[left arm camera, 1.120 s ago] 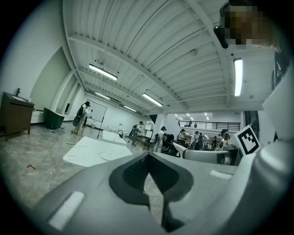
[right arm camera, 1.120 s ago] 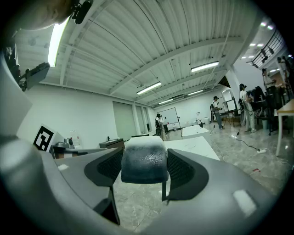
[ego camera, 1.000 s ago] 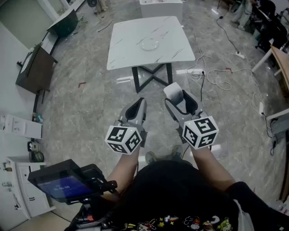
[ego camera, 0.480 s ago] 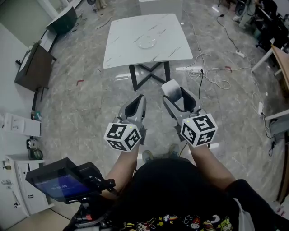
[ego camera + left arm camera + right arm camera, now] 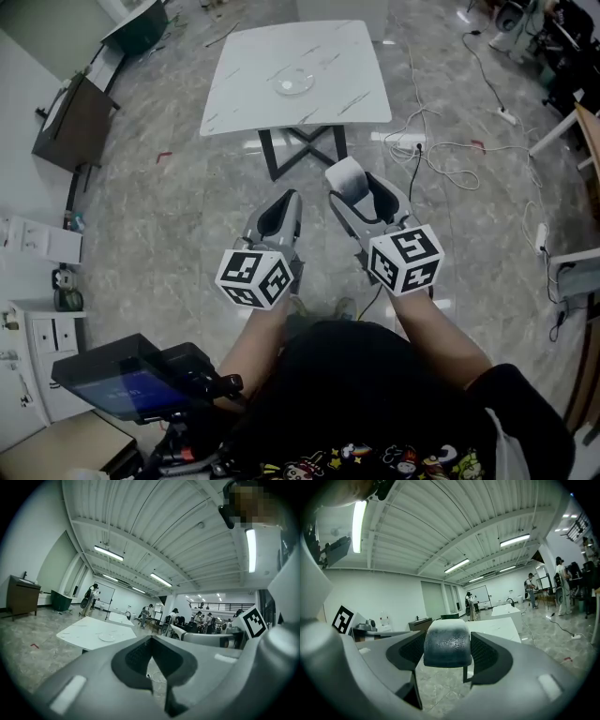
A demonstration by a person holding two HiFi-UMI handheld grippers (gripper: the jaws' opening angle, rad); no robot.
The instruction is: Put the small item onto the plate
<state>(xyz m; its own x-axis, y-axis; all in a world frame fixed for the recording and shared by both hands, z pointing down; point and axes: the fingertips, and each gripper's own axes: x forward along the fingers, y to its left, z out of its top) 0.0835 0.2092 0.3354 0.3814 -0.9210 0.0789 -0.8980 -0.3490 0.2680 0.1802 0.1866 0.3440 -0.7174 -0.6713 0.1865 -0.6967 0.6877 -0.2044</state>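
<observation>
A clear glass plate (image 5: 294,84) lies near the middle of a white marble table (image 5: 253,103) across the floor, well ahead of both grippers. My right gripper (image 5: 352,185) is held above the floor, shut on the small item (image 5: 343,175), a rounded grey-white block. In the right gripper view that small item (image 5: 446,645) fills the gap in the right gripper (image 5: 446,654). My left gripper (image 5: 285,201) hangs beside it, shut and holding nothing. In the left gripper view the left gripper (image 5: 151,642) has its jaws together, and the plate (image 5: 107,638) shows on the table (image 5: 77,637).
A dark wooden cabinet (image 5: 70,141) stands at the left wall. White cables (image 5: 441,159) trail over the floor right of the table. A device with a screen (image 5: 127,382) sits by the person's left hip. Several people (image 5: 145,616) stand far across the hall.
The table and plate have slid up and a little left in the head view. Both grippers stay side by side, the right one keeping hold of the small item.
</observation>
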